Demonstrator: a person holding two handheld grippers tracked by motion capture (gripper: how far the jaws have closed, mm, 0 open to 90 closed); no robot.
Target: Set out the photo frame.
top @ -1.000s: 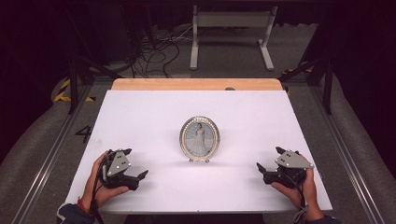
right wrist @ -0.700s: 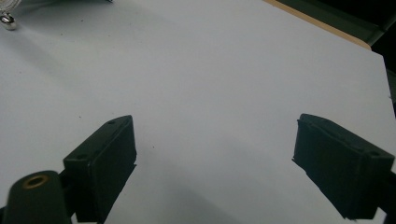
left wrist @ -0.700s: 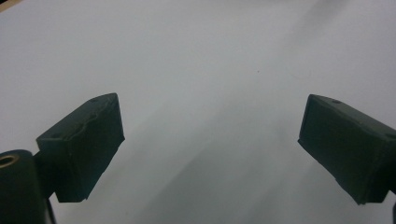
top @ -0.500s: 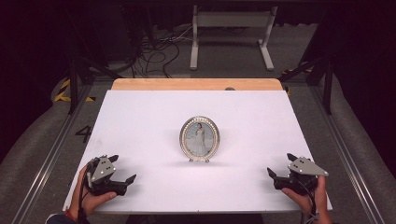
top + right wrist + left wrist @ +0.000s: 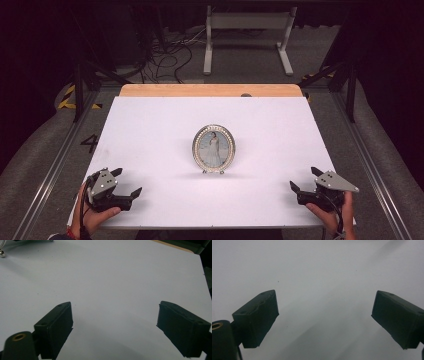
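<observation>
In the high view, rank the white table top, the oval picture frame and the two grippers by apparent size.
1. white table top
2. oval picture frame
3. left gripper and right gripper: they look alike, so no ranking; each appears only slightly smaller than the frame.

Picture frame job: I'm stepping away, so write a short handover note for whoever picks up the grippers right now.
Left gripper: open, holding nothing, low at the near left corner of the white table.
Right gripper: open, holding nothing, near right corner.
Oval picture frame: stands upright at mid-table, between both grippers and apart from each.
Done: nothing visibly handled; the frame is untouched.
Left: probably reach in and grip the frame; approach gently, it might tip.
</observation>
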